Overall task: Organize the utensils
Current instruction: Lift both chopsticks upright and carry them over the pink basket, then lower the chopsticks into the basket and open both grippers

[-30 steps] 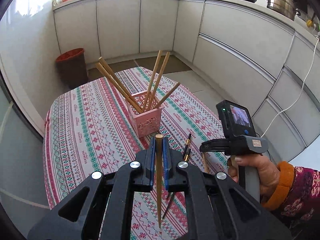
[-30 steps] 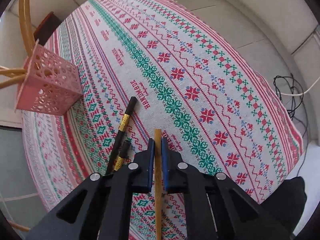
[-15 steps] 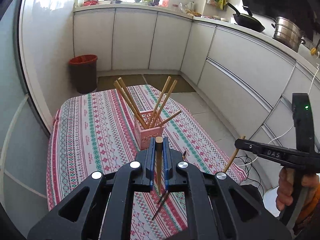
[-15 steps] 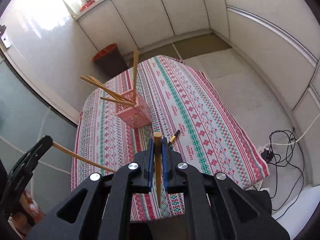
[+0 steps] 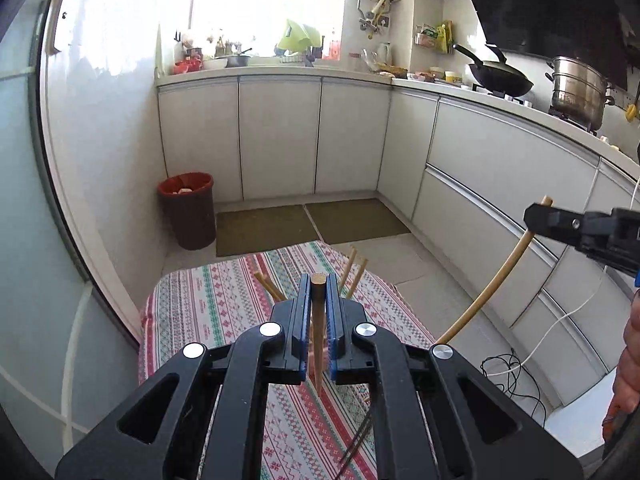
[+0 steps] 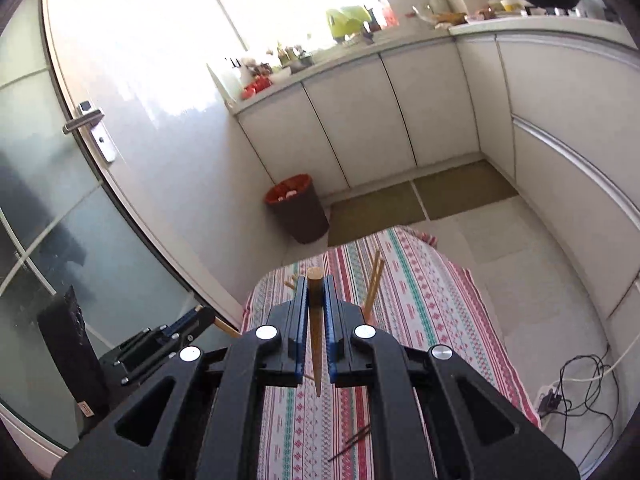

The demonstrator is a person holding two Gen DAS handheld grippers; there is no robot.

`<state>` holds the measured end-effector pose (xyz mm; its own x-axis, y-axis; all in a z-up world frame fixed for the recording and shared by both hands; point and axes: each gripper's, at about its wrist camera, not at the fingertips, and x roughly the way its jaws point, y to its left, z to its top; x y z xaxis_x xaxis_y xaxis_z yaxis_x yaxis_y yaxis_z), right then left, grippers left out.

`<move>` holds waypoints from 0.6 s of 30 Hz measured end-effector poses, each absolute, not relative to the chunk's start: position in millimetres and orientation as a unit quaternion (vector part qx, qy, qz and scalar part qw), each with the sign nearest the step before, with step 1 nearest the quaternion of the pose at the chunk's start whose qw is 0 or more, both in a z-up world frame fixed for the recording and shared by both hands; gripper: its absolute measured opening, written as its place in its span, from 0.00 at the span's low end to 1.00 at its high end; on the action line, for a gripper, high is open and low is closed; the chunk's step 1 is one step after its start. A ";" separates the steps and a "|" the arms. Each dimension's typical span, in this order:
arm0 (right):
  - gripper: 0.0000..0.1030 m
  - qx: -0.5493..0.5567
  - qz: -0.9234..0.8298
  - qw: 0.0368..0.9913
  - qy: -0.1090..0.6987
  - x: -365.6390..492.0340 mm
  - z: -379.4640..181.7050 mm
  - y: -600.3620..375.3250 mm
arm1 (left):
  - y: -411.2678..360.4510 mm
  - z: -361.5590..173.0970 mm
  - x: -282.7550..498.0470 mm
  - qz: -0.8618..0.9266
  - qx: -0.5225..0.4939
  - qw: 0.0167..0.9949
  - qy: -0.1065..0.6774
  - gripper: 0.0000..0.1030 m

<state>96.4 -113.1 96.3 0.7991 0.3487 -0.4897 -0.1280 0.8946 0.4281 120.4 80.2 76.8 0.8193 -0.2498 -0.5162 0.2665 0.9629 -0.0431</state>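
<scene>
In the left wrist view, a wooden chopstick (image 5: 318, 320) is pinched tight between the jaws of the left gripper (image 5: 318, 300), high above the striped tablecloth (image 5: 200, 312), and more chopsticks (image 5: 352, 272) are seen poking up just behind it. In the right wrist view, another wooden chopstick (image 6: 315, 332) is squeezed in the right gripper (image 6: 316, 300), with dark chopsticks (image 6: 352, 442) left lying near on the cloth.

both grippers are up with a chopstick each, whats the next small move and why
Probably lower the left gripper toward the chopsticks standing in the holder, since its chopstick is clamped, hanging tip-down above the table, with the holder mostly hidden behind the fingers.
</scene>
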 end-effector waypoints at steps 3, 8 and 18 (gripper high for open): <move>0.07 0.183 0.120 0.943 0.251 109.1 118.5 -109.3 | 81.9 85.0 137.2 -0.131 0.003 0.958 0.257 0.06; 0.07 0.168 0.094 0.954 0.230 145.7 119.9 -102.6 | 78.6 86.7 164.7 -0.134 -0.021 0.958 0.251 0.06; 0.07 0.158 0.078 0.949 0.262 201.8 73.5 -93.8 | 63.0 46.0 216.8 -0.121 -0.018 0.955 0.271 0.07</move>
